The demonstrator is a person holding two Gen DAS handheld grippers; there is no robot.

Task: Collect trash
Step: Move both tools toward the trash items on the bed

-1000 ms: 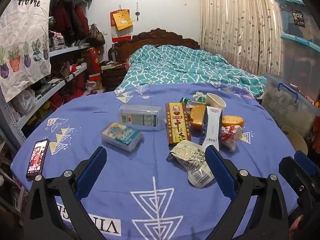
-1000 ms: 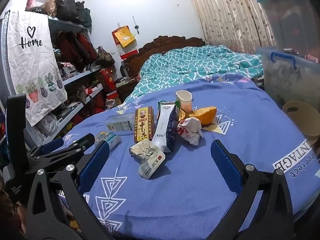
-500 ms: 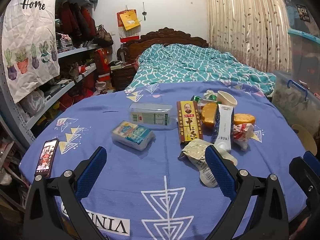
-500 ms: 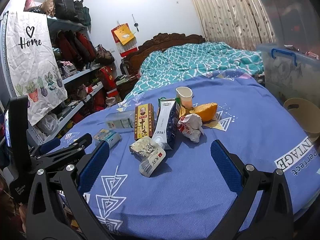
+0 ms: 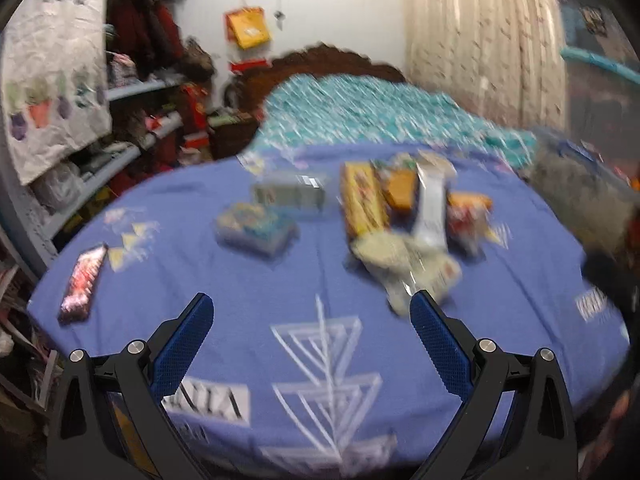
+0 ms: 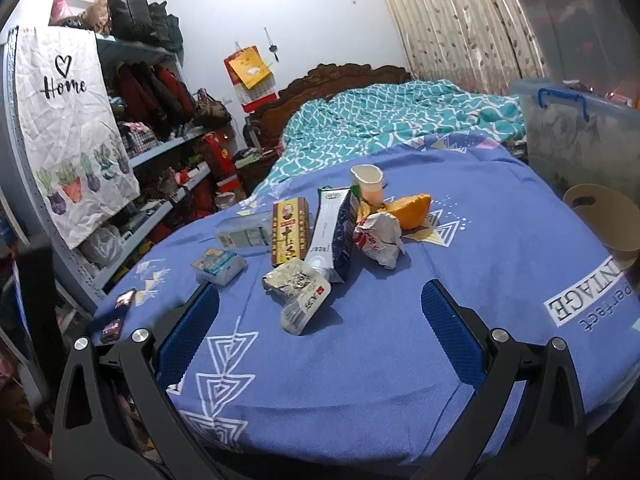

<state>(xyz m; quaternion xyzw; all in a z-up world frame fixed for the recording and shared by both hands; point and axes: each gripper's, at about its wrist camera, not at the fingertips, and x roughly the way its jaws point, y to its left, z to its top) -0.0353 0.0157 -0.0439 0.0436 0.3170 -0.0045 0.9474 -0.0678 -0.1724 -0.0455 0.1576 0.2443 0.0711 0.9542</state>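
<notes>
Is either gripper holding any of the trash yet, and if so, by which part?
Nothing is held. The left gripper and right gripper are both open and empty, above the blue tablecloth, short of the crumpled wrapper.

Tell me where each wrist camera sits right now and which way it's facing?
Left wrist: on the left gripper, over the table's near edge, facing the trash toward the bed; blurred; its blue fingers show, open.
Right wrist: on the right gripper, further right, facing the same way; its open fingers show.
Shared: blue tablecloth, crumpled wrapper, milk carton, phone.
</notes>
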